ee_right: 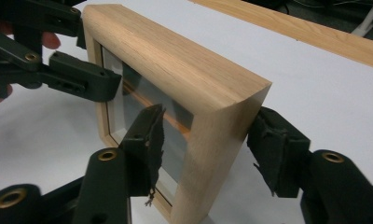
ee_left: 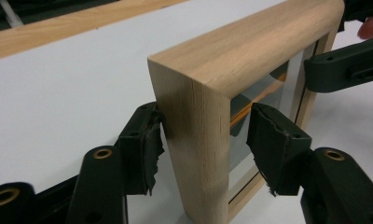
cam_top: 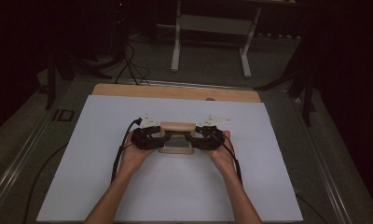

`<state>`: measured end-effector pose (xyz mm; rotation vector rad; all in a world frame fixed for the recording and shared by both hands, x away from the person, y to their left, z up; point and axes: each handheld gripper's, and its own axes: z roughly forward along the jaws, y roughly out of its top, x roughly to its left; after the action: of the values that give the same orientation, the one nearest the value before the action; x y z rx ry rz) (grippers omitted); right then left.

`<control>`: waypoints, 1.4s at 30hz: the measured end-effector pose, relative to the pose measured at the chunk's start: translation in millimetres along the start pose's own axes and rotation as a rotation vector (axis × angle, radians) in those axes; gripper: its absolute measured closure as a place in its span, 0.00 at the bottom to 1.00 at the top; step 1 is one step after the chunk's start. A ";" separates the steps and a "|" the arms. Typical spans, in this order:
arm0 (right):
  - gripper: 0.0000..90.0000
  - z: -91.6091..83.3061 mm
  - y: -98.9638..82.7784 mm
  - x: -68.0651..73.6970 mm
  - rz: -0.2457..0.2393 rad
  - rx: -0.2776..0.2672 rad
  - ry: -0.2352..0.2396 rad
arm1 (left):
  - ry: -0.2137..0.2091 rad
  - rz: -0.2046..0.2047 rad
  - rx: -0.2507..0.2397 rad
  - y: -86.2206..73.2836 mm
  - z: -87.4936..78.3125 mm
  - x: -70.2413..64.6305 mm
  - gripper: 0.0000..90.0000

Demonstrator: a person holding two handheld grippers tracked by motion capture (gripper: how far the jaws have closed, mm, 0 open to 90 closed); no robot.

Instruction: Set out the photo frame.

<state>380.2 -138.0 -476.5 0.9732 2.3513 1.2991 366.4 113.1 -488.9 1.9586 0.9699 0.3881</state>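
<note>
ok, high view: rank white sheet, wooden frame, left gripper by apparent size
1. white sheet, by far the largest
2. wooden frame
3. left gripper, close to the frame in apparent size, so that order is unsure

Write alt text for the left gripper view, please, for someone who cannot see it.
A light wooden picture frame with a glass pane stands upright on a white table, one side rail between the two black jaws of the left gripper. The right gripper reaches its far end.
</note>
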 end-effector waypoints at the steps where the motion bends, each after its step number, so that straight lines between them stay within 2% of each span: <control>1: 0.47 0.0 0.1 0.0 0.000 0.000 -0.001 | -0.003 -0.003 0.001 -0.3 0.6 0.3 0.48; 6: 0.44 -1.5 0.4 -1.4 0.005 -0.004 -0.001 | 0.001 -0.008 0.005 -0.2 0.2 0.4 0.46; 14: 0.44 -1.6 -0.4 -1.9 0.009 0.000 -0.001 | 0.010 -0.010 0.012 0.2 -1.0 -1.3 0.47; 17: 0.49 -2.8 -0.7 -2.5 0.008 0.000 -0.005 | 0.015 -0.009 0.017 0.3 -1.8 -2.5 0.48; 25: 0.54 -7.9 -3.2 -6.0 0.008 -0.002 -0.003 | 0.015 -0.005 0.021 -0.8 -4.5 -3.6 0.50; 27: 0.59 -8.6 -3.2 -7.2 0.010 -0.003 -0.005 | 0.016 -0.005 0.023 -0.6 -4.9 -4.1 0.50; 34: 0.62 -7.1 -1.6 -6.4 -0.001 0.001 -0.010 | 0.024 -0.012 0.027 -1.2 -4.9 -4.6 0.51; 39: 0.62 -5.2 -0.9 -6.9 0.002 -0.003 -0.011 | 0.023 -0.015 0.026 -1.6 -4.6 -4.0 0.51; 42: 0.55 -5.0 -1.0 -6.9 0.003 -0.002 -0.008 | 0.019 -0.020 0.029 -2.0 -3.6 -2.7 0.49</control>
<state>382.2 -146.2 -475.1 0.9801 2.3435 1.2959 361.5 113.7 -488.2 1.9725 1.0120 0.3844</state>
